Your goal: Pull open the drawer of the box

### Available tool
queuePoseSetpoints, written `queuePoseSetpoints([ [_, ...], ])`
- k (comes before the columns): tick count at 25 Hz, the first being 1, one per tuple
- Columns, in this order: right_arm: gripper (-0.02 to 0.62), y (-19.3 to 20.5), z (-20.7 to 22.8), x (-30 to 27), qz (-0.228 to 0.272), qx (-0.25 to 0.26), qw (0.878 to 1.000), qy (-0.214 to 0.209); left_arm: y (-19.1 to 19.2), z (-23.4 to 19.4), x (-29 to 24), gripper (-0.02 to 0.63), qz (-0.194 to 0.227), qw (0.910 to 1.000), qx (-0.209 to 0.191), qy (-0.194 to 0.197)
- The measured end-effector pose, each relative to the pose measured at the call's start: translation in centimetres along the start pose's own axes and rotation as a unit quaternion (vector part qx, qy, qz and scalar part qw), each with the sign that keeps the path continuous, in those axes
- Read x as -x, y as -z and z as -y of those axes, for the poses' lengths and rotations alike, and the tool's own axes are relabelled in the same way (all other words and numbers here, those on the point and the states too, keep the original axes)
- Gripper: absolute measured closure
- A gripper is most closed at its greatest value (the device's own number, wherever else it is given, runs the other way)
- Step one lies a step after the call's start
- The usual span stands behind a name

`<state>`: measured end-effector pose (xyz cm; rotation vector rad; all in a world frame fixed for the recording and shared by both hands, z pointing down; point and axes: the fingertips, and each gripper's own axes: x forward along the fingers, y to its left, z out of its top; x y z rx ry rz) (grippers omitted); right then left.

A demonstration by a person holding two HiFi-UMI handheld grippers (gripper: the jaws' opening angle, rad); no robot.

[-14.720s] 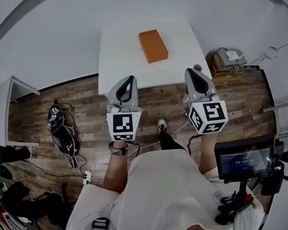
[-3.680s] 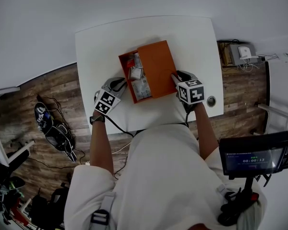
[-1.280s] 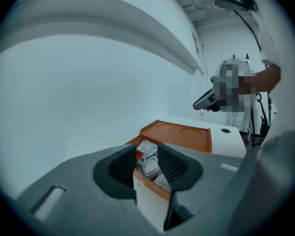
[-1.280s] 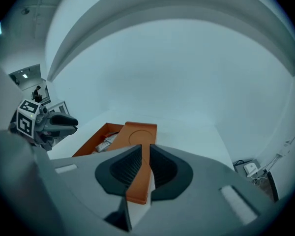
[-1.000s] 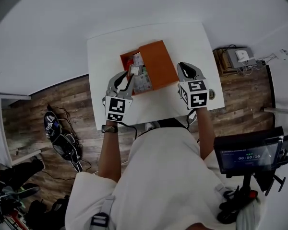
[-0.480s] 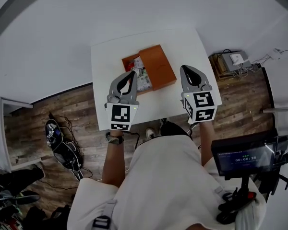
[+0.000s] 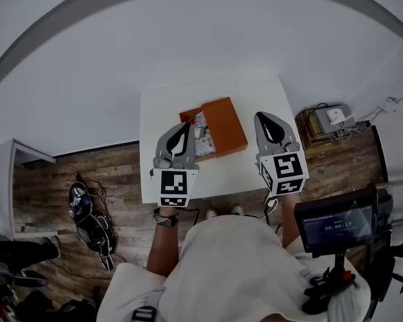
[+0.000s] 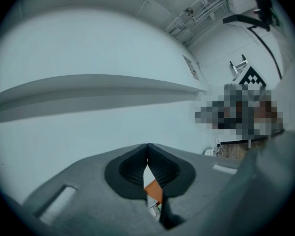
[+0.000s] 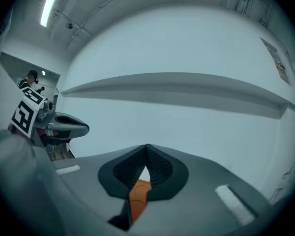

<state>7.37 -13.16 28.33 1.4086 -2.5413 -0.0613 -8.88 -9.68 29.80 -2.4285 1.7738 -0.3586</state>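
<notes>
The drawer (image 7: 199,134) is seen pulled out at 9 o'clock of the flat orange rectangular box (image 7: 227,123); the task is judged done. The left gripper (image 8: 147,146) and right gripper (image 9: 146,146) are held fully closed, empty.

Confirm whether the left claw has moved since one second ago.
Yes. The left claw has risen off the open drawer and drawn back toward the near edge of the table.
</notes>
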Motion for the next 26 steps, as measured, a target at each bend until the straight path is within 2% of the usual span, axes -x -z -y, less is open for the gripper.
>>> queuePoseSetpoints([
  [9, 0.594, -1.3, 2.5, -0.1, 0.008, 0.021, 1.0, -0.014, -1.9, 0.2, -1.5, 0.6, 0.008, 0.9995, 0.005, -0.031],
  [17, 0.594, -1.1, 4.2, 0.1, 0.013, 0.016, 1.0, -0.016, -2.7, 2.1, -2.6, 0.6, 0.007, 0.9997, -0.004, -0.022],
  [26, 0.594, -0.6, 4.5, -0.3, 0.007, 0.017, 1.0, -0.022, -2.4, 2.4, -3.4, 0.6, 0.001, 0.9998, -0.004, -0.019],
])
